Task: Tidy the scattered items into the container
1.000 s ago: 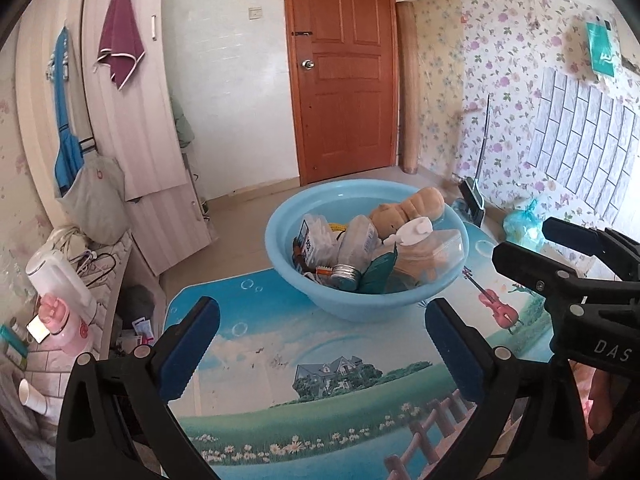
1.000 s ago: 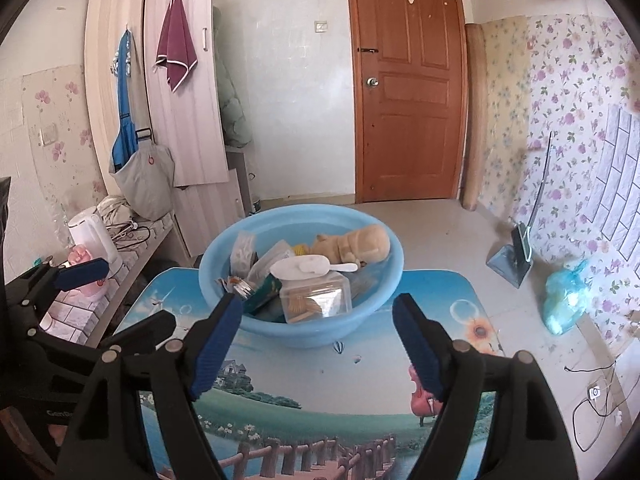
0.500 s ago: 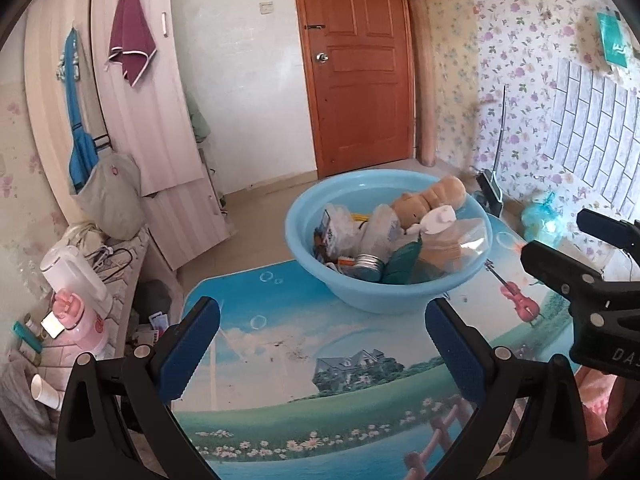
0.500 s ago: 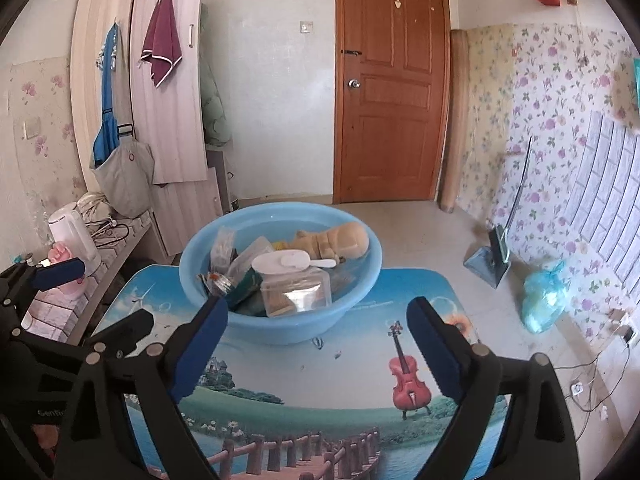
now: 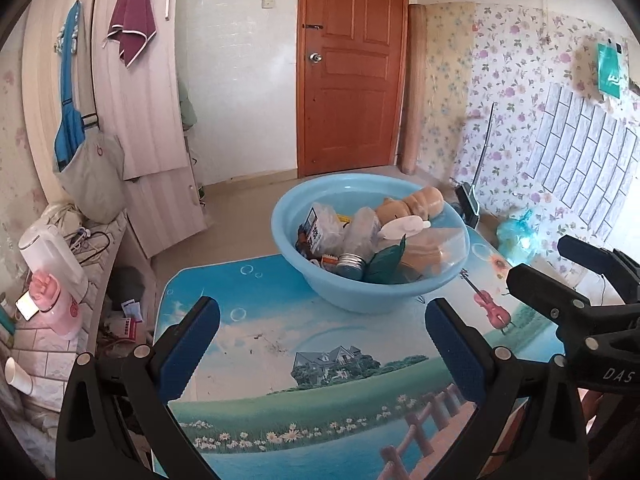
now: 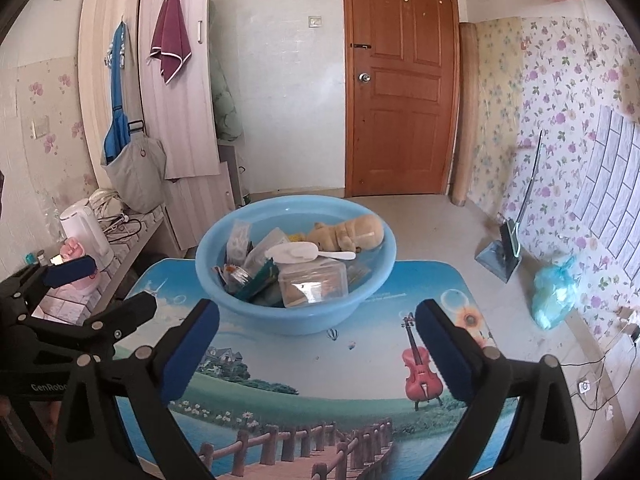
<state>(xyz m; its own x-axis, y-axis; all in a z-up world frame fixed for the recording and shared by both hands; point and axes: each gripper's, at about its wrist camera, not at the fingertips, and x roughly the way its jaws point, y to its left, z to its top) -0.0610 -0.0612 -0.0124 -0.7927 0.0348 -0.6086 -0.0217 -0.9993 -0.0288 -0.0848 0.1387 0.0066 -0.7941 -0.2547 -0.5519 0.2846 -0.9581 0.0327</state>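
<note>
Two grippers, left gripper [image 5: 322,346] and right gripper [image 6: 318,344], gaping empty, right just widened, filled basin [image 6: 296,314] beyond both

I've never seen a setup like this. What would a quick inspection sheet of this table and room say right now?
Surface: picture-printed table, bare in front of the basin.
Job's things: blue basin holds a plush toy, white brush, clear plastic box, metal-lidded jar and packets.
Clutter: nothing seen loose on the table.
Grippers: left gripper and right gripper open, empty, short of the basin; the right's fingers have just been opening.
Cables: cords by the white kettle; a wire on the floor.
Surroundings: wooden door, maroon towel, blue plastic bag.
</note>
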